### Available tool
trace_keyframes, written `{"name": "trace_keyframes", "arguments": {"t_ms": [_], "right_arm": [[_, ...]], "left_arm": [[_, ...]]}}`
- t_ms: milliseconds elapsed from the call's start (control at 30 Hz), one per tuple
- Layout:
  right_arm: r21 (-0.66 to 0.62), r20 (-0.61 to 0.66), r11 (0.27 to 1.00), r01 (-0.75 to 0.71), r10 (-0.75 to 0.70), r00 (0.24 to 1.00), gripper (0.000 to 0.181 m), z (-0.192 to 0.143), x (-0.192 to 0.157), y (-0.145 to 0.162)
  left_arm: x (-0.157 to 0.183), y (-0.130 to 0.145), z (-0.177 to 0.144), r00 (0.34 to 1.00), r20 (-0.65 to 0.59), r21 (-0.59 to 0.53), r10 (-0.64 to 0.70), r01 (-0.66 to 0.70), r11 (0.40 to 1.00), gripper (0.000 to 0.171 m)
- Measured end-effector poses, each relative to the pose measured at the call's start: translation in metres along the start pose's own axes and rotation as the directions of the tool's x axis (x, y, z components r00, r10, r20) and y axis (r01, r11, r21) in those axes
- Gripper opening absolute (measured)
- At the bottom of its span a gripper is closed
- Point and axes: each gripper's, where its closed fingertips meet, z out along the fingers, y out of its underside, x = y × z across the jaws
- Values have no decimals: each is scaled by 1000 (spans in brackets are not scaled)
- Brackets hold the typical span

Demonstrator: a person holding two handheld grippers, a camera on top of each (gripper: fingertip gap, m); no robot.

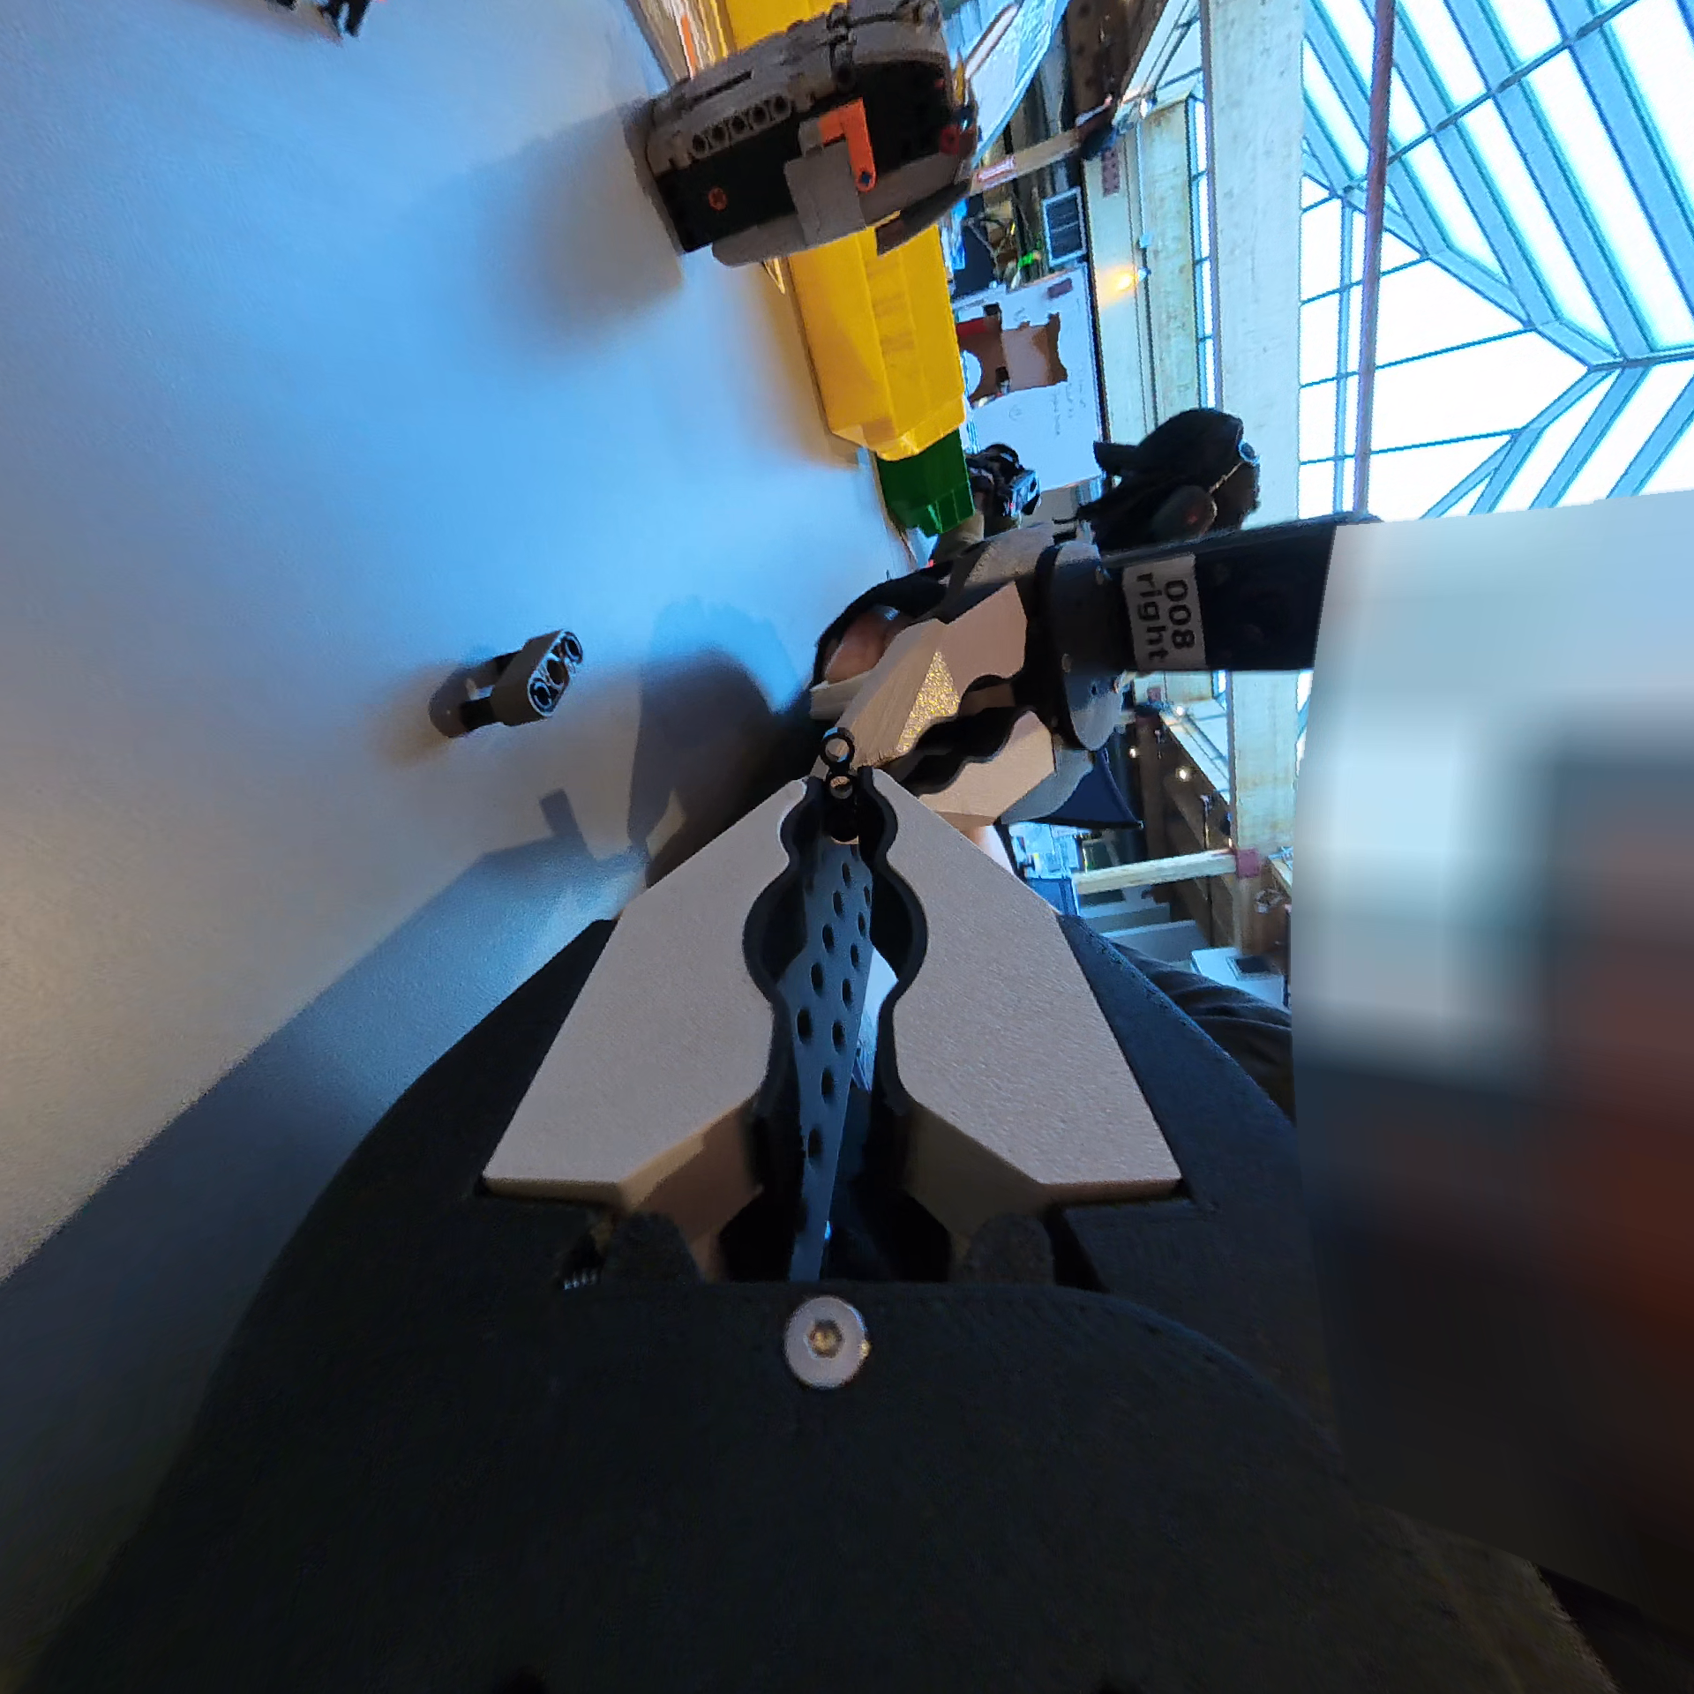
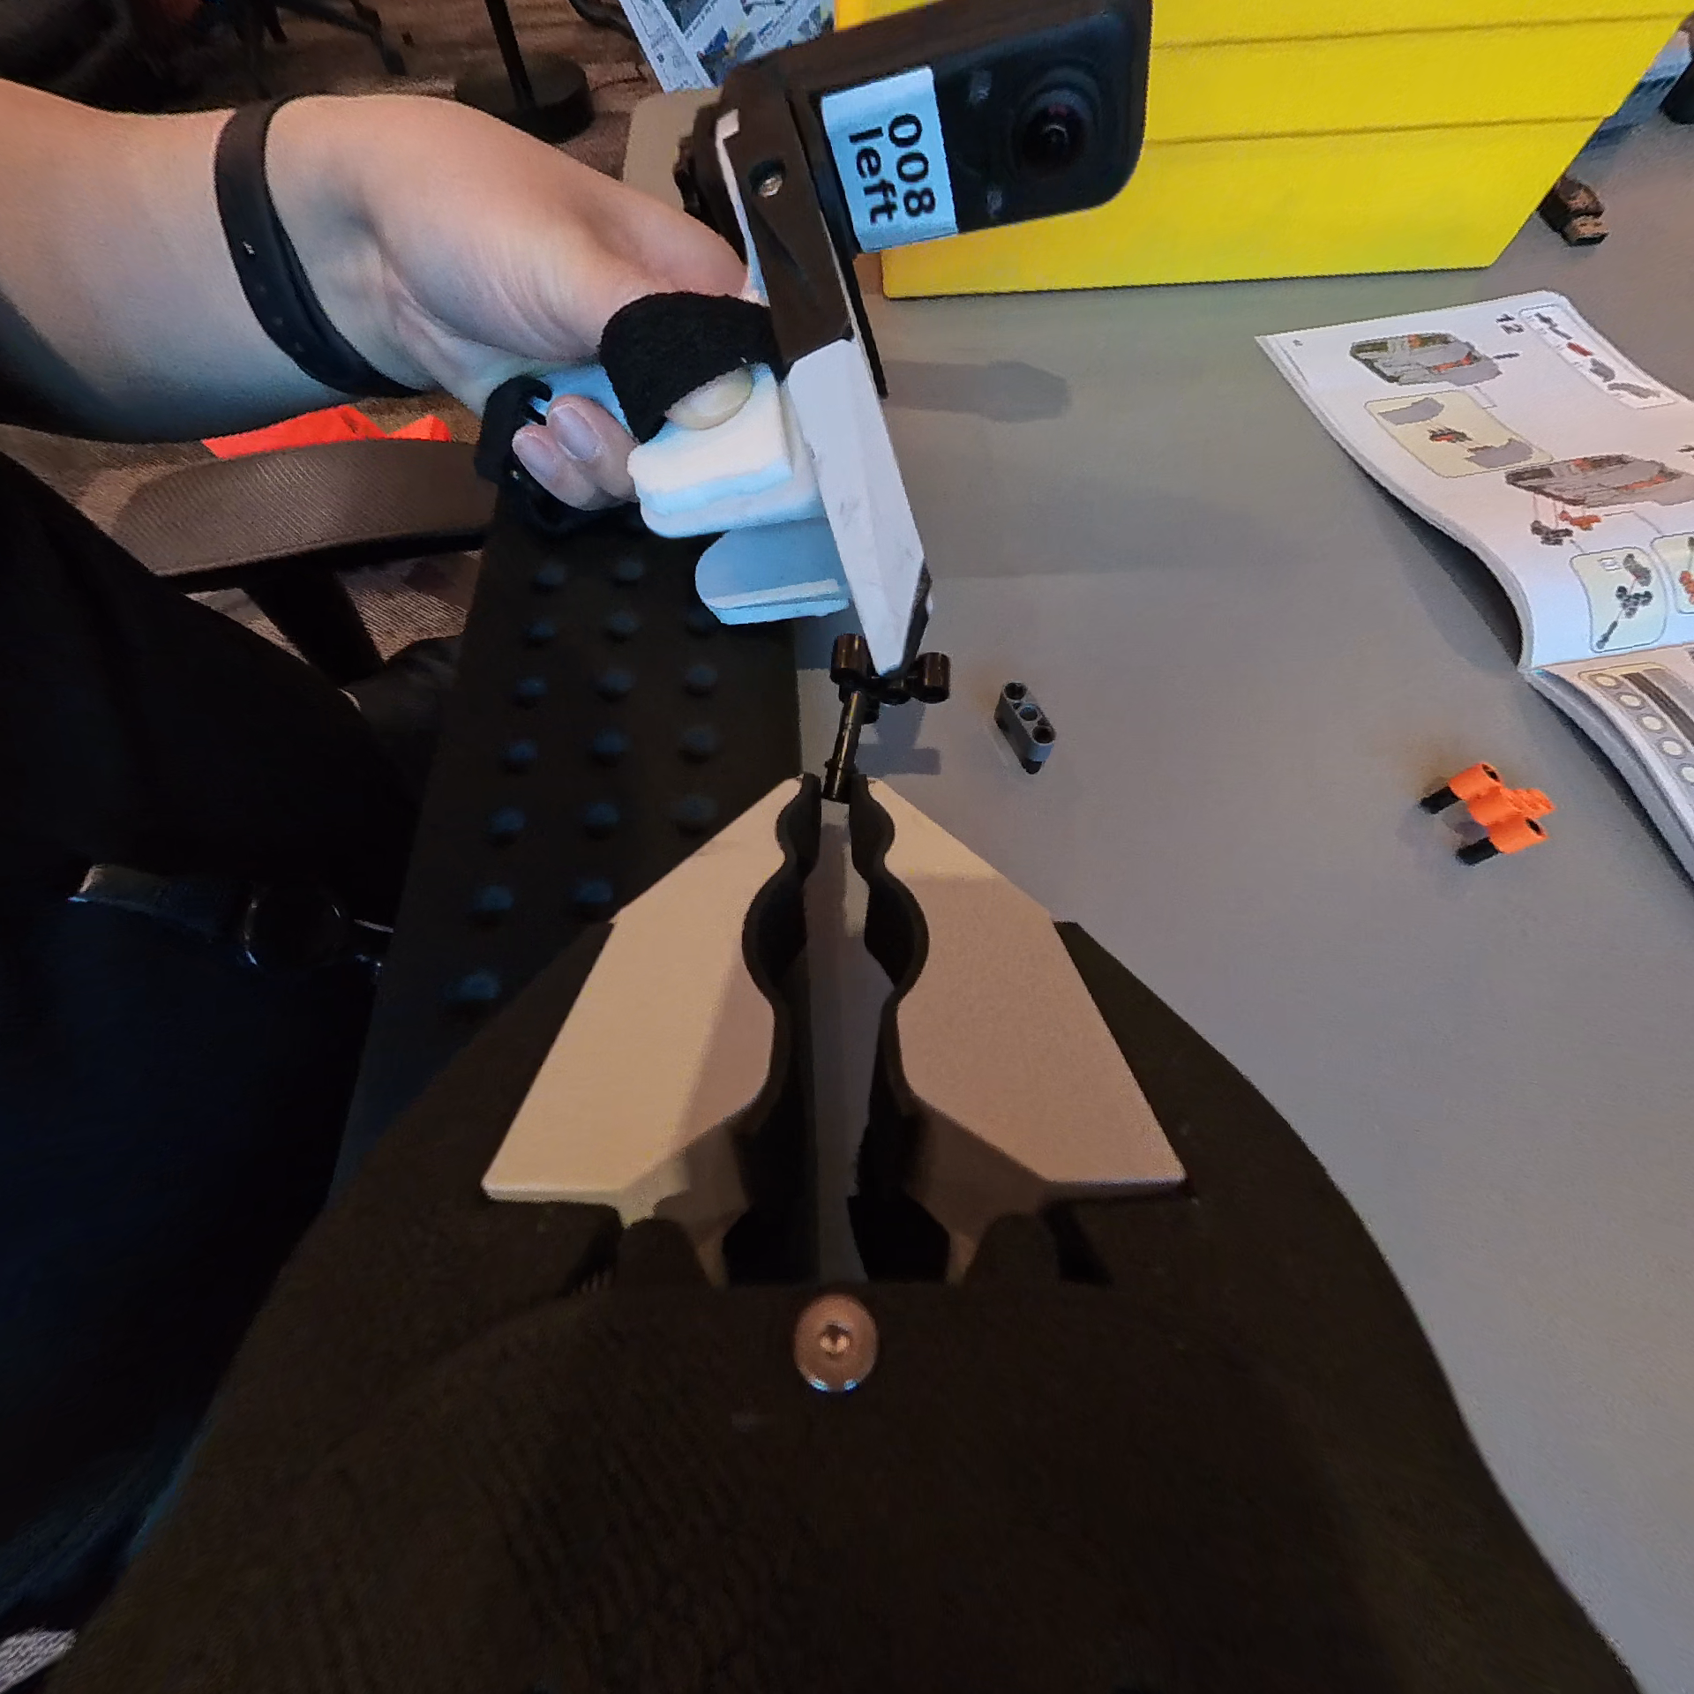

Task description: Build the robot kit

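My left gripper (image 1: 839,788) is shut on a small black connector piece (image 1: 836,747). In the right wrist view the left gripper (image 2: 903,642) comes down from above, pinching the black connector (image 2: 930,674) at its middle. My right gripper (image 2: 834,788) is shut on a short black pin (image 2: 848,733) whose far end meets the connector. In the left wrist view the right gripper (image 1: 871,742) sits tip to tip with the left one. Both hover just above the grey table (image 2: 1192,917).
A small grey connector (image 2: 1027,733) lies just right of the tips, also seen in the left wrist view (image 1: 509,683). An orange piece (image 2: 1494,811), an open instruction booklet (image 2: 1558,513), a yellow bin (image 2: 1283,137) and a grey brick model (image 1: 807,137) are on the table. A black studded strip (image 2: 596,733) lies left. My left and right fingertips are right by each other.
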Motion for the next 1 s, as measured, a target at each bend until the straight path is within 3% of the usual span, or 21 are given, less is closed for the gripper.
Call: {"name": "trace_keyframes", "arguments": {"t_ms": [367,1000], "right_arm": [[43,168,987,-152,143,975,4,-3,-4,-2],[-24,404,942,-333,314,859,3,-3,-12,-1]], "left_arm": [[-1,2,1,1000,8,-21,15,-15,1000,3],[3,10,1,991,19,-66,131,-129,989,3]]}}
